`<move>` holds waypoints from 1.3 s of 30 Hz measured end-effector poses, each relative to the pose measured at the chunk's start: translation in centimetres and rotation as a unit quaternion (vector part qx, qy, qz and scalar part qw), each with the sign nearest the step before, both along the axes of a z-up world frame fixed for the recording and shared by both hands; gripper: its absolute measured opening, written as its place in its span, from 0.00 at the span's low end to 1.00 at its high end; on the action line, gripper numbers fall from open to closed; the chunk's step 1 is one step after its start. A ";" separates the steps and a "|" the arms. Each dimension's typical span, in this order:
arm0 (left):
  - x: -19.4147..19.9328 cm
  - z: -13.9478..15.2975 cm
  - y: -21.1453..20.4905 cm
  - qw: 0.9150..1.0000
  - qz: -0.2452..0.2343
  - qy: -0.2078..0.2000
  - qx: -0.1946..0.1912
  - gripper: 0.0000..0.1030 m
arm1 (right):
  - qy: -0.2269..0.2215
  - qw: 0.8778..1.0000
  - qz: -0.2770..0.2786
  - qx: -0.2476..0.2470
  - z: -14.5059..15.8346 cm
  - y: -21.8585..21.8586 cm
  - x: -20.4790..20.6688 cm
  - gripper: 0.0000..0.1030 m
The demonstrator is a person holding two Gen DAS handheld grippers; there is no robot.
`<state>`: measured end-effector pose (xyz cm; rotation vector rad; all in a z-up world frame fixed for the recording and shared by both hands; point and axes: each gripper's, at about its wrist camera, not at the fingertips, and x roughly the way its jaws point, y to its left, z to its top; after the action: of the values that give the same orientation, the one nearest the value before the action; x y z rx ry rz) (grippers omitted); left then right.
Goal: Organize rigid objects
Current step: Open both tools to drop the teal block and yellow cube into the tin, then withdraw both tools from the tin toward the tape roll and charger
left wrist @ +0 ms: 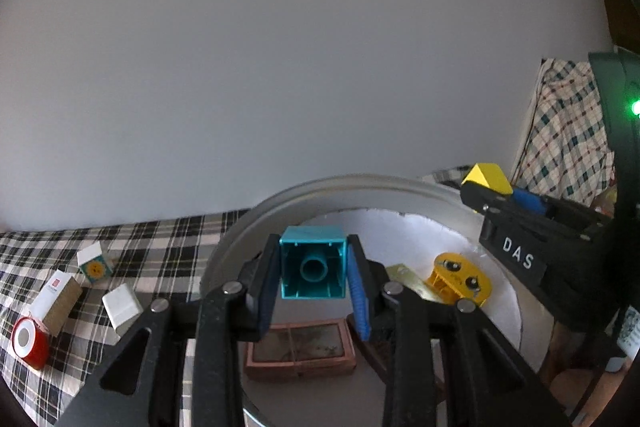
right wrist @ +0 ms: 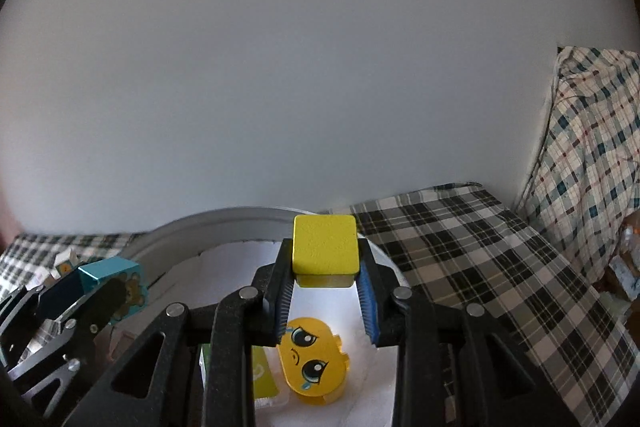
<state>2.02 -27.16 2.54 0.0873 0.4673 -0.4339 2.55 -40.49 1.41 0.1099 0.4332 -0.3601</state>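
Observation:
My left gripper (left wrist: pixel 313 269) is shut on a teal hollow toy block (left wrist: pixel 313 267), held above a round grey tub (left wrist: pixel 320 187). It also shows in the right wrist view (right wrist: pixel 114 277), with a bear print on its side. My right gripper (right wrist: pixel 325 277) is shut on a yellow block (right wrist: pixel 324 245), held over the same tub (right wrist: pixel 224 219). The yellow block also shows in the left wrist view (left wrist: pixel 486 179). In the tub lie a yellow face-printed piece (right wrist: pixel 314 367), which also shows in the left wrist view (left wrist: pixel 460 279), and a brown flat case (left wrist: pixel 300 347).
On the plaid cloth (left wrist: pixel 168 247) left of the tub lie a red-and-white round item (left wrist: pixel 28 343), a tan box (left wrist: pixel 58 297), a white block (left wrist: pixel 122 307) and a small sun-printed box (left wrist: pixel 94 265). A plaid-draped object (right wrist: pixel 592 131) stands at right. A green card (right wrist: pixel 264 375) lies in the tub.

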 end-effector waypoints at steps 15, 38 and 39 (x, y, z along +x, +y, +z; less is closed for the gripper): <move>0.9 -1.4 -0.3 0.999 0.007 0.034 0.023 0.29 | 0.019 1.000 0.015 0.005 -0.1 0.1 0.4 0.31; -0.4 -0.9 2.2 0.998 0.060 0.002 0.015 0.99 | -0.011 1.000 -0.004 0.027 0.4 -0.1 -0.5 0.84; -0.4 -0.8 2.5 0.998 0.065 0.000 0.012 0.99 | -0.010 1.000 -0.004 0.025 0.4 -0.1 -0.5 0.84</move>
<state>1.58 -24.68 1.70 0.0792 0.4761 -0.3000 2.03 -40.55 1.78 0.1631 0.4217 -0.3566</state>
